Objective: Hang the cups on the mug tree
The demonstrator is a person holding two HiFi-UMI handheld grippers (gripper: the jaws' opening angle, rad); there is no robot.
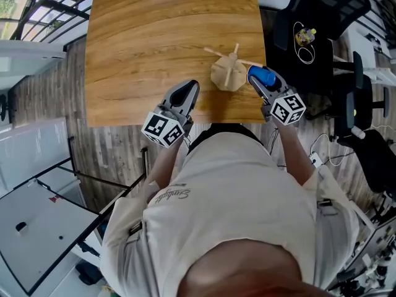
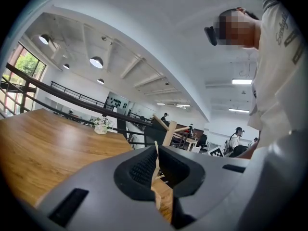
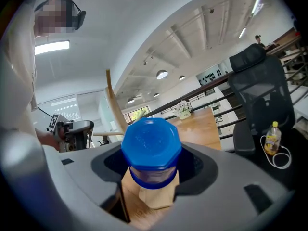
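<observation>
**One blue cup [image 1: 265, 77] gripped beside the mug tree [image 1: 229, 72]**

Head view: the right hand-held gripper [image 1: 258, 79] clamps the blue cup just beside the mug tree on the bench [image 1: 154, 36].
Left gripper view: the left hand-held gripper [image 2: 156, 167] is closed and empty.
Right gripper view: the jaws press the blue cup [image 3: 150, 150].

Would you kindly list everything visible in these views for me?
table: one, light wood, ahead.
mug tree: one, pale wood, table's near right.
cup: one, blue, gripped beside the mug tree.
office chair: at least one, black, right of table.
bottle: one, yellow, on a dark surface right of table.
left tongs: one, grey, shut, empty, table's near edge.
right tongs: one, grey, shut on the cup.
</observation>
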